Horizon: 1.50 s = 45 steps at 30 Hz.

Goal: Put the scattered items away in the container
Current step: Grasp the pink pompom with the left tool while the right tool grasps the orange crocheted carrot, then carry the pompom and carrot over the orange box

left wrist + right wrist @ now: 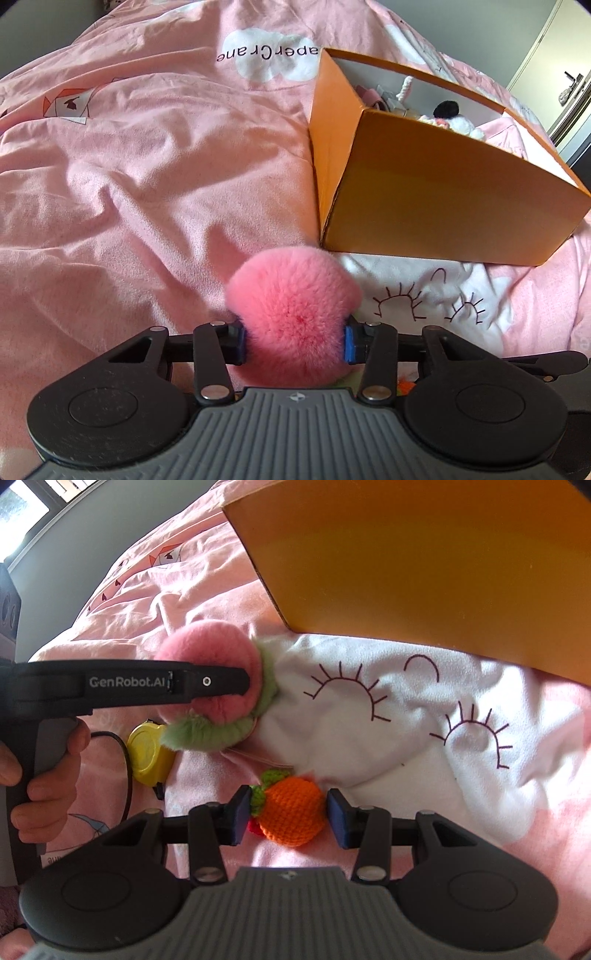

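Note:
My left gripper [293,339] is shut on a fluffy pink plush peach [291,310], held just above the pink bedspread in front of the orange box [424,192]. The right wrist view shows the same peach [210,672] with green furry leaves, clamped by the left gripper's finger [221,681]. My right gripper [284,816] is open around a crocheted orange fruit [291,812] with a green leaf, lying on the bed; the pads stand close on both sides without pressing it. The box holds several soft toys, among them a white one with a black pompom [448,110].
A yellow tape measure [147,753] with a black cord lies left of the orange fruit. The orange box wall [424,565] rises just behind. The bedspread [147,184] is rumpled. A door [565,85] stands at the far right.

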{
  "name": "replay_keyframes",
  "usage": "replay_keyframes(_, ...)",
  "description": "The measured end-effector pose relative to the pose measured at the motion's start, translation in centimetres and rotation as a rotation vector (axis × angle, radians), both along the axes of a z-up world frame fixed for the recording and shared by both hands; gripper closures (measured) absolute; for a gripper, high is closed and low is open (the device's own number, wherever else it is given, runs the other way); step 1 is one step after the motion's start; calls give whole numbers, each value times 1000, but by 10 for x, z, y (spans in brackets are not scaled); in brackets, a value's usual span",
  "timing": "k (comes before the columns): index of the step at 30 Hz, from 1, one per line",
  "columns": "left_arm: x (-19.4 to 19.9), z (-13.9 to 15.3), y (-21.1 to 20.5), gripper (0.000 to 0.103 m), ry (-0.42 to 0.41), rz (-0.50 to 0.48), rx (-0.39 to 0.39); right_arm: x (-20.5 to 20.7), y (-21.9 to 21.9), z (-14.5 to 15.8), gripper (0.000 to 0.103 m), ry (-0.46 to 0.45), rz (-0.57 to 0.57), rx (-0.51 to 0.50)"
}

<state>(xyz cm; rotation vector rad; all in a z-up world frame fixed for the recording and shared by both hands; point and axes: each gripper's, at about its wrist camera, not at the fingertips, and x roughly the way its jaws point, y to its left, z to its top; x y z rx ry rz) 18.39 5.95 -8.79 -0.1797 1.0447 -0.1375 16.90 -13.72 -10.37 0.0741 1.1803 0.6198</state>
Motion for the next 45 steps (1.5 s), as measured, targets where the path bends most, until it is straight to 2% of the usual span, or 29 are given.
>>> replay_keyframes(8,-11,27,-6,53,-60,-28,-5,-5,-7,20,57,-47,-4,0)
replay_keyframes(18,-12,68,-26,53,-154,-122,-3,4,-39,69,57,-163,-57,6)
replay_keyframes(28,22,111,-46,53,-264,-228,-10,38,-70,133,57,-331,-103,-1)
replay_keyframes(36,59,153,-66,53,-400,-294,16,78,-82,172,57,-457,-108,-14)
replay_keyframes(41,80,165,-76,53,-464,-309,18,115,-86,170,57,-434,-108,-21)
replay_keyframes(43,89,160,-81,53,-457,-314,24,131,-86,161,57,-401,-103,-24)
replay_keyframes(45,99,149,-85,53,-416,-318,34,144,-83,148,57,-365,-87,-48)
